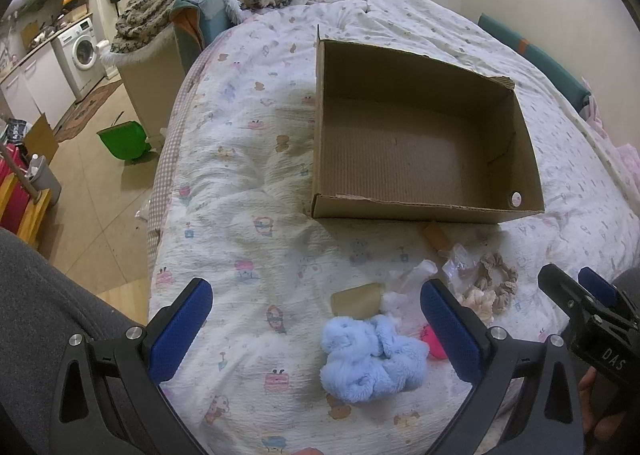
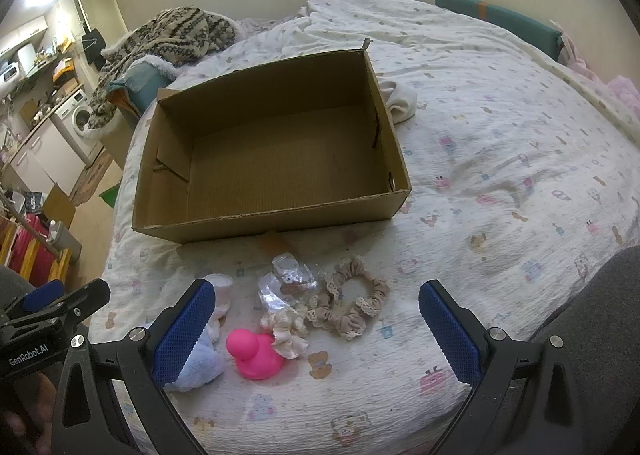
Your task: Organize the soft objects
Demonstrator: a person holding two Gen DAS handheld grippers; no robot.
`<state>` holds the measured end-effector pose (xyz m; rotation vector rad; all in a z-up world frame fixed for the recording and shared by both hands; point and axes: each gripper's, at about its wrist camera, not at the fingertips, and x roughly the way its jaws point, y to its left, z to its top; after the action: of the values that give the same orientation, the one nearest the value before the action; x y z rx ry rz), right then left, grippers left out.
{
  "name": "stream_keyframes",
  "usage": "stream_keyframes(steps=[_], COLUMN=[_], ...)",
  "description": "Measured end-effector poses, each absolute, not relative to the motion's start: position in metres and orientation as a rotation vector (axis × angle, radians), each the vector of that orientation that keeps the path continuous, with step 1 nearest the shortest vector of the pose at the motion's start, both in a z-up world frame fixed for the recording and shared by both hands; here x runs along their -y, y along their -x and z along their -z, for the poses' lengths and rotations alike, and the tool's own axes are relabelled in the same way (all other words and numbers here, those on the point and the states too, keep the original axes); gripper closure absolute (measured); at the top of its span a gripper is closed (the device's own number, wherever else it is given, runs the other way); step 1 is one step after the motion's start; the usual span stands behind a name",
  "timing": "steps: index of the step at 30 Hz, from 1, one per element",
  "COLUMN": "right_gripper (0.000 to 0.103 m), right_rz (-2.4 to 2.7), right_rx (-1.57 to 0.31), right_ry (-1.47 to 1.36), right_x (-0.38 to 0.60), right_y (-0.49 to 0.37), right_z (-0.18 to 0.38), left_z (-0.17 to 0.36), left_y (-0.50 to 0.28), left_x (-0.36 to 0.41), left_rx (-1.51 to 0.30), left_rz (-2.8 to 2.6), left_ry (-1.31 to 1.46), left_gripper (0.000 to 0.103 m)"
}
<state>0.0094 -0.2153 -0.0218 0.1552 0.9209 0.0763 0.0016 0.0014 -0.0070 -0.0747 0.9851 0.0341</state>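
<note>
left wrist view: left gripper [image 1: 316,329] is hanging wide open, holding nothing, over the fluffy pale-blue scrunchie [image 1: 370,357] near the bed's front edge, lining up a grab; right gripper [image 2: 318,329] is gaping empty too, and the open brown cardboard box [image 1: 520,159] is waiting empty just behind.

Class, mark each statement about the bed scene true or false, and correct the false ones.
1. The box holds nothing. True.
2. The left claw grips the blue fluffy item. False: it is open, and the item lies on the bed between its fingers.
3. The pink duck lies outside the box. True.
4. The beige scrunchie is in the box. False: it lies on the quilt, in front of the box.
5. The right claw is shut. False: it is open.
</note>
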Motion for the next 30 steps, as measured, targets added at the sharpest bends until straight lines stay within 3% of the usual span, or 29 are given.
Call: stream_keyframes(steps=[30], right_gripper=[0.000], right_rz=[-0.073], right_rx=[-0.924], right_ry=[-0.150], right_x=[0.224], right_y=[-0.012], right_z=[0.026], left_z=[0.010], left_y=[-0.001], left_x=[-0.003], left_rx=[-1.004], left_rz=[-0.037], left_ry=[0.078], left_gripper=[0.000])
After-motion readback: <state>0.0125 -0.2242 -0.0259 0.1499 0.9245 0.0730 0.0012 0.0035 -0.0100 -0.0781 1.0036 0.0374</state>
